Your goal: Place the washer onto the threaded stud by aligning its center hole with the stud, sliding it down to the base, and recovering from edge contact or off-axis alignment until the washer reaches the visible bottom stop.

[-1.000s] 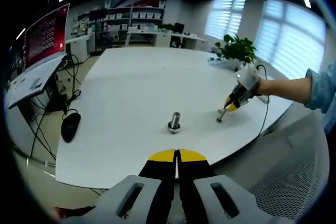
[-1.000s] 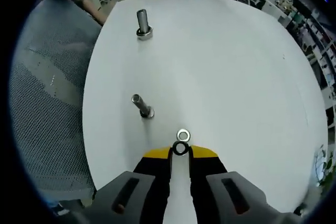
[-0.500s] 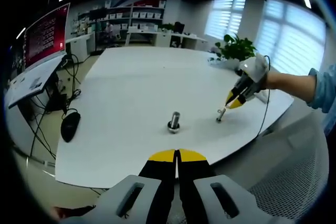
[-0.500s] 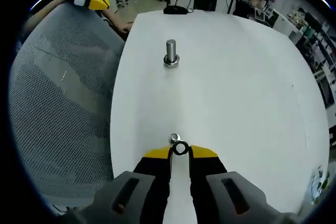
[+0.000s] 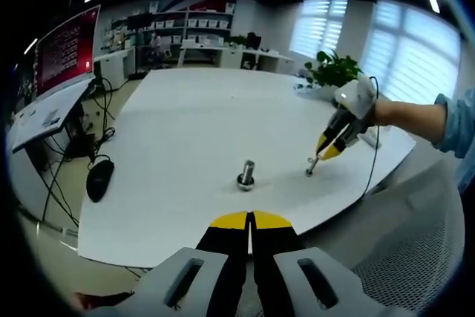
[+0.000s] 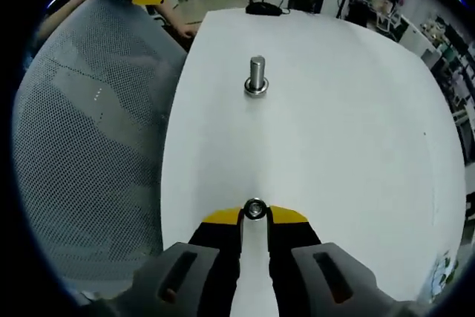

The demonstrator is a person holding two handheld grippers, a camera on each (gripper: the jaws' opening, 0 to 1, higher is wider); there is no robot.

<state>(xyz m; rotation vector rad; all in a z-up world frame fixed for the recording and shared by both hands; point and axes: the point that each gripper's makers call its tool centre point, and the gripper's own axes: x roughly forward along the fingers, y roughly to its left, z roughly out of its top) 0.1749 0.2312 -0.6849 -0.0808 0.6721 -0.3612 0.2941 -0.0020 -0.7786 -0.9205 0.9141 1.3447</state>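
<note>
A: Where is the washer (image 6: 254, 209)?

B: In the right gripper view it sits at the very tip of the right gripper (image 6: 254, 213), pinched between the two yellow-tipped jaws, at about 6 o'clock from the picture's centre. Its hole faces the camera.

A: And the studs?

B: One threaded stud (image 6: 257, 76) stands upright on the white table (image 6: 356, 124) at 12 o'clock from the washer, well apart from it, with a ring at its base. In the left gripper view that stud (image 5: 246, 174) is near the table's front edge, and a second, smaller stud (image 5: 311, 168) stands at its 3 o'clock, right under the right gripper's (image 5: 320, 157) tip. I cannot tell whether the washer touches it.

A: The left gripper?

B: The left gripper (image 5: 250, 218) hangs off the table's near edge, its jaws pressed together with nothing between them. A mesh chair back (image 6: 89, 131) lies at 9 o'clock in the right gripper view.
</note>
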